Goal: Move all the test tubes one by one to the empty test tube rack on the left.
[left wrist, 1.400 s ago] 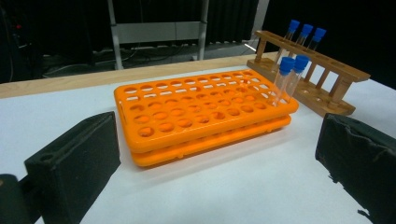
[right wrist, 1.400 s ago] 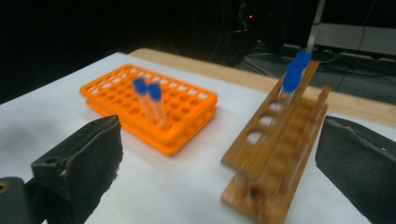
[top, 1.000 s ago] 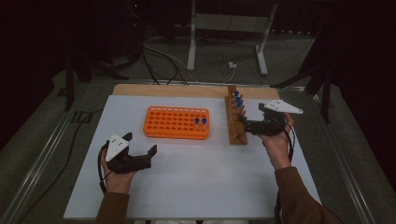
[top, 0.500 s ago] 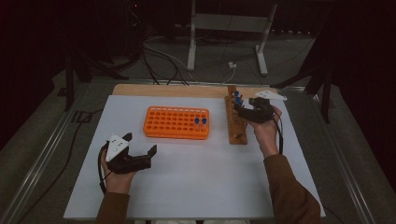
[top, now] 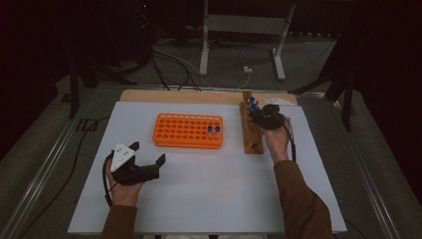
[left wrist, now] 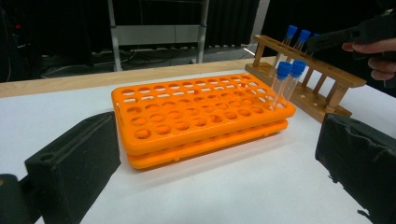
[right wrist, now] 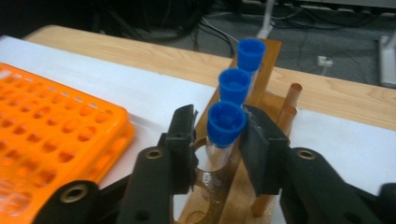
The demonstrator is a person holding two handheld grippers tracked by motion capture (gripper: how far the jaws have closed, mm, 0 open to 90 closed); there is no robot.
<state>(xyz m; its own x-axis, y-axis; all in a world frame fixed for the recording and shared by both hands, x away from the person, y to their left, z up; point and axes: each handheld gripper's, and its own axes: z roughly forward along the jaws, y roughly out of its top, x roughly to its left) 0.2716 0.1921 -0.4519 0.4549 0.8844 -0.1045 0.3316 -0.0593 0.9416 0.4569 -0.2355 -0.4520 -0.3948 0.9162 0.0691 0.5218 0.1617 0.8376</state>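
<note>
A wooden tube rack (top: 247,134) stands right of an orange rack (top: 186,130) on the white table. In the right gripper view, three blue-capped tubes stand in a row in the wooden rack (right wrist: 219,186). My right gripper (right wrist: 218,122) straddles the nearest tube's cap (right wrist: 226,123). Its jaws have just been closing: the right pad is at the cap and a thin gap remains on the left. Two more blue-capped tubes (left wrist: 287,81) stand in the orange rack's (left wrist: 196,116) far right corner. My left gripper (top: 149,152) rests open at the front left, holding nothing.
The white table top (top: 209,199) sits on a wooden board whose edge shows at the back (top: 179,95). Cables and a metal stand's legs (top: 239,45) lie on the floor behind. The wooden rack's front holes are vacant.
My right gripper has moved left and down onto the wooden rack, and its jaws have narrowed around the nearest tube. The left gripper has stayed put.
</note>
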